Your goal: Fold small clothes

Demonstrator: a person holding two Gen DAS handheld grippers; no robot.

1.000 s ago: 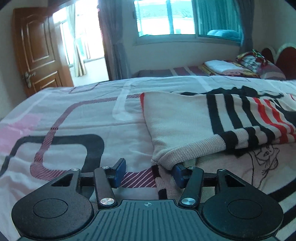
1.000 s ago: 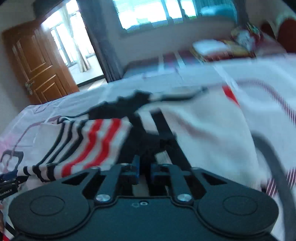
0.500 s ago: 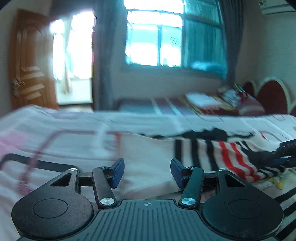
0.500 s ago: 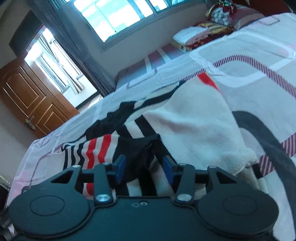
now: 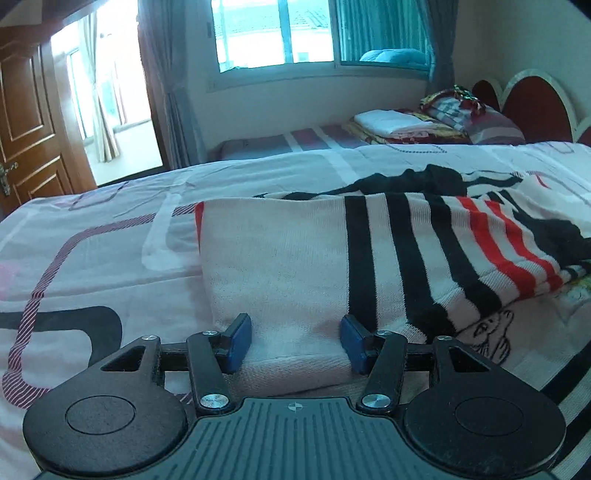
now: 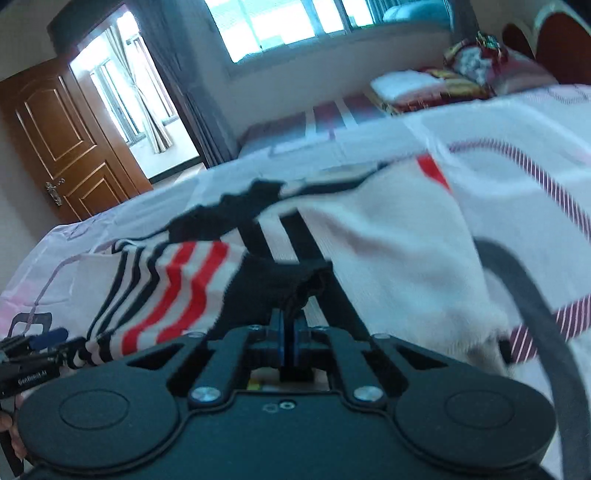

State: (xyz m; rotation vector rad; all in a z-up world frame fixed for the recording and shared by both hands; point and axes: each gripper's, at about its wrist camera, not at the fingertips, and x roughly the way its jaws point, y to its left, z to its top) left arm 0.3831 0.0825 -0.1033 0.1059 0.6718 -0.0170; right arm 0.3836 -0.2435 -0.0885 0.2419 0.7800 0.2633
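Note:
A small cream knit sweater (image 5: 295, 258) with black and red stripes lies partly folded on the bed. In the left wrist view my left gripper (image 5: 293, 341) is open, its blue pads astride the sweater's cream folded corner at the near edge. In the right wrist view the sweater (image 6: 388, 236) lies ahead, and my right gripper (image 6: 290, 334) is shut on its black cuff (image 6: 280, 284), which bunches up just beyond the pads. The left gripper (image 6: 48, 338) shows at the far left edge of that view.
The bed has a pale sheet (image 5: 92, 236) with black and maroon line patterns. Beyond it stand a second bed with folded linen (image 5: 391, 122), a headboard (image 5: 535, 103), a window (image 5: 280, 33) and a wooden door (image 5: 26, 125).
My right gripper has shut on the black cuff; half a second ago it was open around it. My left gripper has come down from a raised view to straddle the sweater's cream corner.

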